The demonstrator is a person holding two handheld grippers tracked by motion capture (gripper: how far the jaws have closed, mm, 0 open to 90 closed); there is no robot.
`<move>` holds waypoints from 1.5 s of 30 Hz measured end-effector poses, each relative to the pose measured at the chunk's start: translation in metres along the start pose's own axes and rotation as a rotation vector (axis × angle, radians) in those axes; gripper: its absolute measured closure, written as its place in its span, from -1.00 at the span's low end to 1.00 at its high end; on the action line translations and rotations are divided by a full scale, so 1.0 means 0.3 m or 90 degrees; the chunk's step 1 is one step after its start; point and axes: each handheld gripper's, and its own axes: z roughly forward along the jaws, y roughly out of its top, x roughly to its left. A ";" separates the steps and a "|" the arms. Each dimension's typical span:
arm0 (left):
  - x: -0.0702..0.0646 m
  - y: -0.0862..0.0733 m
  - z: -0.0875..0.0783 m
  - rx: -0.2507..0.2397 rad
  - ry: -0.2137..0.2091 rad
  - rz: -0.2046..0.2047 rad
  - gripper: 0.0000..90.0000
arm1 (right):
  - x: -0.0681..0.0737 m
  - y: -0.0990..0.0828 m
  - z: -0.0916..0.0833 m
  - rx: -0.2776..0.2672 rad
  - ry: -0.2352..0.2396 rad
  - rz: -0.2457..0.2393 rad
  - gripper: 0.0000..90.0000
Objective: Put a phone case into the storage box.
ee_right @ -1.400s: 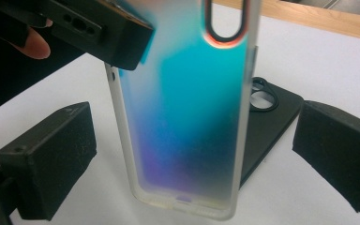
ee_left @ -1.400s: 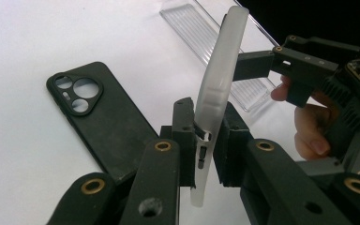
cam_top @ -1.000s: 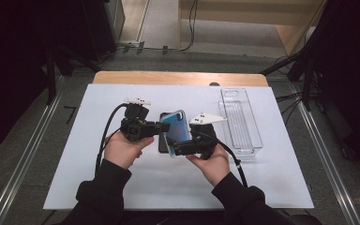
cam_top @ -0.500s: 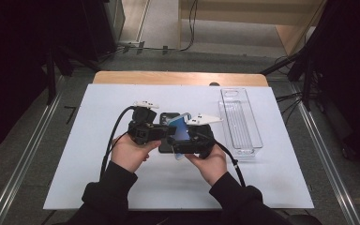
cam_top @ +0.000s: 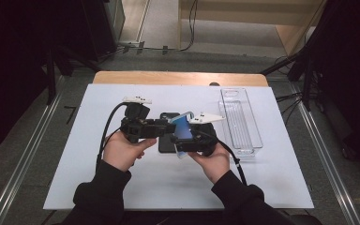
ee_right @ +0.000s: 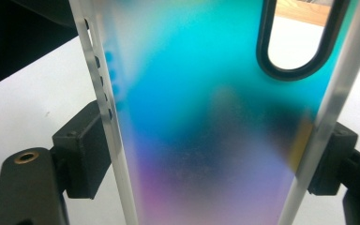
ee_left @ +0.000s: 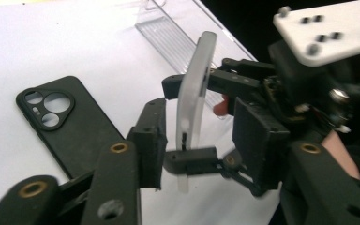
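Your right gripper (cam_top: 183,140) is clamped across the width of the clear case (cam_top: 183,127), a thin, frosted shell with rounded translucent edges and a back that shimmers from teal down to violet. In the right gripper view its black pads press on both long edges, small button holes run down one edge, and a dark-rimmed oval camera cutout sits near the top corner. No brand or writing can be read on it.

You hold the case tilted up off the desk (cam_top: 122,187), just above the black case (cam_top: 168,140). That one lies flat on the white desk top, matte and soft-looking, with a rounded triangular camera opening and three ring holes (ee_left: 47,108).

Your left gripper (cam_top: 165,127) has just been opening. In the left gripper view the clear case stands edge-on between its jaws, with a gap at each pad (ee_left: 151,140), so it is released, not gripping.

A clear ribbed plastic tray (cam_top: 241,123), long and narrow, sits on the desk to the right of both hands.
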 end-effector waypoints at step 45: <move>0.208 -0.343 0.034 0.068 -0.036 0.125 -0.32 | -0.150 0.030 -0.090 0.024 0.067 -0.008 -0.64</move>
